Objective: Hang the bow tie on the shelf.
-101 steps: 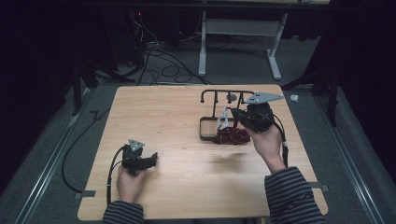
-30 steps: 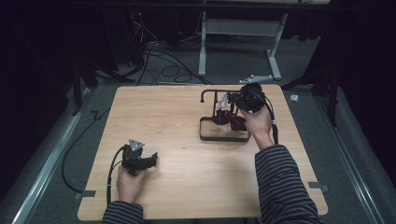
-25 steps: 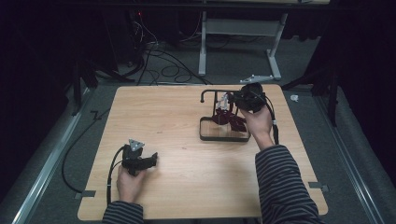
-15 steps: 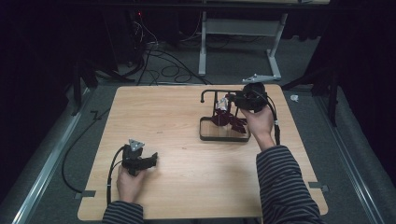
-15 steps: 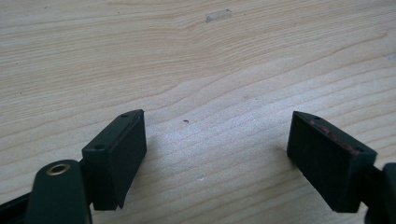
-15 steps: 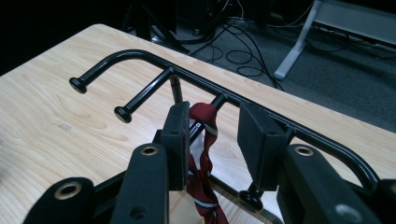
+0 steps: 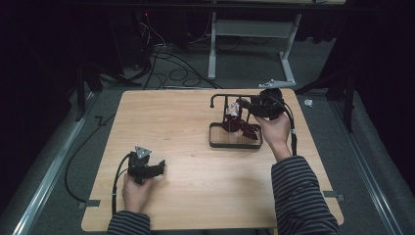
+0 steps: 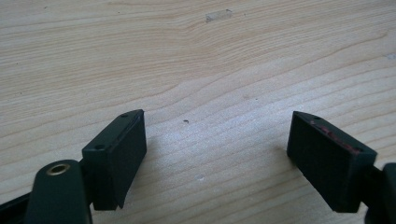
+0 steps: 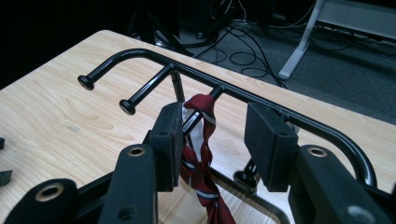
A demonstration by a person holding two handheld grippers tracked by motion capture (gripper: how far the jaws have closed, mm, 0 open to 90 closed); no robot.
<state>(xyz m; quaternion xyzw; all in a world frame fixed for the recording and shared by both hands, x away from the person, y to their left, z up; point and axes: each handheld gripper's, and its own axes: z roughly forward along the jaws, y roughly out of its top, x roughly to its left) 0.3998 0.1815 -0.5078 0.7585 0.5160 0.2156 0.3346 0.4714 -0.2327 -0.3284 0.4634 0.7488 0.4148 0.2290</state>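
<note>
Right tool (image 9: pixel 212 147) has just been opening its jaws; they stand apart around the red striped tie (image 9: pixel 201 154), which hangs over a peg of the black rack (image 9: pixel 261 100). Left tool (image 8: pixel 217 158) rests spread on the desk (image 7: pixel 186 127), well apart.

One tie (image 9: pixel 201 154), one rack (image 9: pixel 140 53), two hand-held grippers, left (image 7: pixel 155 170) and right (image 7: pixel 243 104).

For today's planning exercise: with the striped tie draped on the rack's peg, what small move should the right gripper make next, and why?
Probably draw the right gripper straight back. Its jaws have just been opening, and the dark red striped tie hangs between them over a peg of the black metal rack, apparently unpinched.
</note>
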